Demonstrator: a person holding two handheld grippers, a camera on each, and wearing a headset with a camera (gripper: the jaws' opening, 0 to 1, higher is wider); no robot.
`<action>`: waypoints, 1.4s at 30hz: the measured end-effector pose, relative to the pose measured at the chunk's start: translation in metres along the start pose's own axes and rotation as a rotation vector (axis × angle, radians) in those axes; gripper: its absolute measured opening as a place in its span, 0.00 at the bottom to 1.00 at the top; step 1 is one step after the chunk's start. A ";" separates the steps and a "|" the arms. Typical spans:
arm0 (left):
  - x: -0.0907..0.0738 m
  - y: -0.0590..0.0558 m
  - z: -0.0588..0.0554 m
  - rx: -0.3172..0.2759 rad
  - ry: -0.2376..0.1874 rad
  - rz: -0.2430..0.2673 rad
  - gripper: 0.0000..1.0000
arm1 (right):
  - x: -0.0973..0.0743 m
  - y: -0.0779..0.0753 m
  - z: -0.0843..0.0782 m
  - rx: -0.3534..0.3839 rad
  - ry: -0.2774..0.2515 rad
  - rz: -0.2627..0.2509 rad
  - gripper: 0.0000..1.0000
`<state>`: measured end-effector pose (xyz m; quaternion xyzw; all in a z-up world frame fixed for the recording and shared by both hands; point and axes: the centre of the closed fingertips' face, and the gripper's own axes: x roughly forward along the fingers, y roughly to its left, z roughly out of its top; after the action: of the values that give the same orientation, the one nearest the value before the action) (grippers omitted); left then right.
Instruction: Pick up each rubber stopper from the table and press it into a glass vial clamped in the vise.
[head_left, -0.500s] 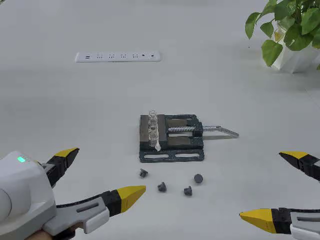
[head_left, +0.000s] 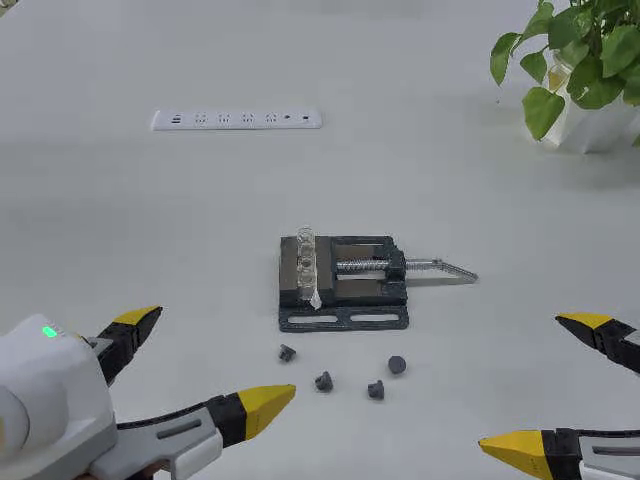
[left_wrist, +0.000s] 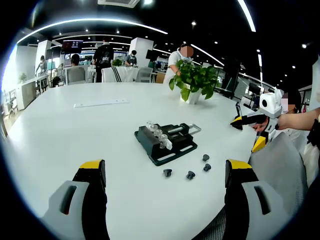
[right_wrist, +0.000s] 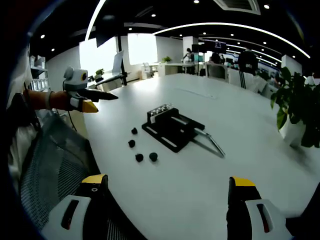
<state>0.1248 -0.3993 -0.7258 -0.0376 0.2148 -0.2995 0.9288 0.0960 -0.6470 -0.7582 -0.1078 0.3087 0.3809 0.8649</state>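
Four rubber stoppers (head_left: 324, 381) lie loose on the tabletop (head_left: 150, 220), just in front of the vise (head_left: 345, 320). The vise squeezes the glass vials (head_left: 305, 262) so they stand up for pushing. The left tongs (head_left: 218, 355) and right tongs (head_left: 525, 380) are wide apart, holding nothing, ready to grab.

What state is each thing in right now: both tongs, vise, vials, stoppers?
Left tongs: open, empty.
Right tongs: open, empty.
Vise: closed on the vials, flat on the table.
Glass vials: upright in a row, clamped, none visibly stoppered.
Rubber stoppers: four, loose on the table in front of the vise.
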 end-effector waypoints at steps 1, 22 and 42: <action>0.000 0.000 0.000 -0.001 -0.001 0.000 0.99 | 0.000 0.000 0.000 -0.002 0.001 0.001 0.99; -0.002 0.001 -0.001 0.030 0.007 -0.012 0.99 | 0.013 0.008 0.010 -0.218 0.157 0.153 0.97; 0.004 0.004 -0.003 0.073 0.009 -0.024 0.99 | 0.059 0.029 0.026 -0.577 0.382 0.412 0.59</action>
<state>0.1286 -0.3986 -0.7305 -0.0051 0.2077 -0.3185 0.9249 0.1174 -0.5805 -0.7726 -0.3510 0.3593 0.5905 0.6317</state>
